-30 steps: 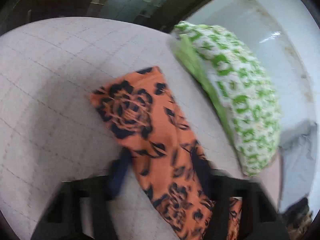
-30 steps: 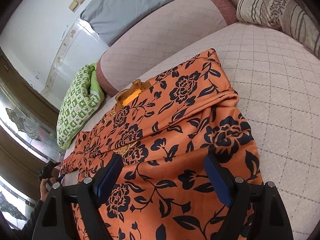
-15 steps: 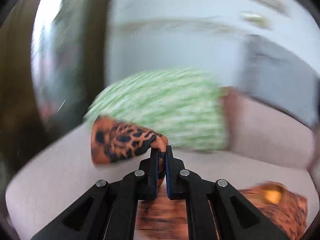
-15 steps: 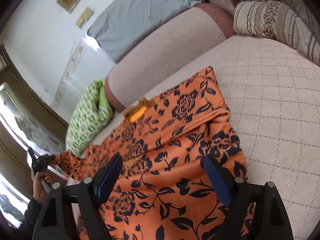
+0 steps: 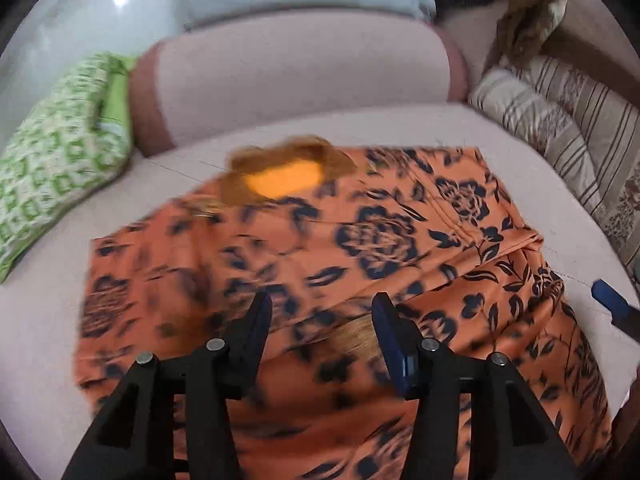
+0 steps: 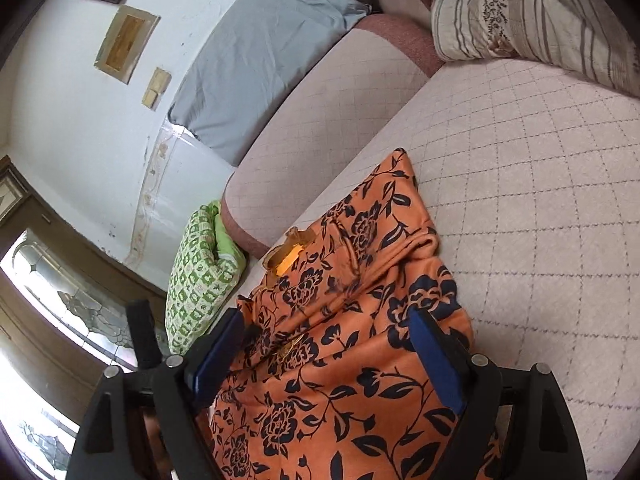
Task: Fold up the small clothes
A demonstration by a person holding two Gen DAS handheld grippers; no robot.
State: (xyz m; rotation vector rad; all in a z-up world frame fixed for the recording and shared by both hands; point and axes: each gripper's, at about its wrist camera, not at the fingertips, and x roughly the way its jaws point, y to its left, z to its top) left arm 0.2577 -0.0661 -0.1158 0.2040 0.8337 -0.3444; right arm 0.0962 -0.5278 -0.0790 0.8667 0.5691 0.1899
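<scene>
An orange garment with black flowers point(image 5: 360, 240) lies spread on the quilted sofa seat, its neck opening point(image 5: 288, 174) toward the backrest. The left side is folded over the body. My left gripper point(image 5: 320, 320) is open and empty just above the garment's lower middle. In the right wrist view the same garment point(image 6: 352, 320) lies under my right gripper point(image 6: 328, 344), which is open and empty over its lower part. A fingertip of the right gripper point(image 5: 608, 300) shows at the right edge of the left wrist view.
A green patterned pillow point(image 5: 52, 160) lies at the seat's left end, also in the right wrist view point(image 6: 200, 276). Striped cushions point(image 5: 560, 128) sit at the right. The sofa backrest point(image 5: 300, 80) is behind, with a grey cloth point(image 6: 260, 60) draped over it.
My left gripper carried the sleeve over the garment body, let it go and opened. My right gripper stayed open and shifted a little over the lower part.
</scene>
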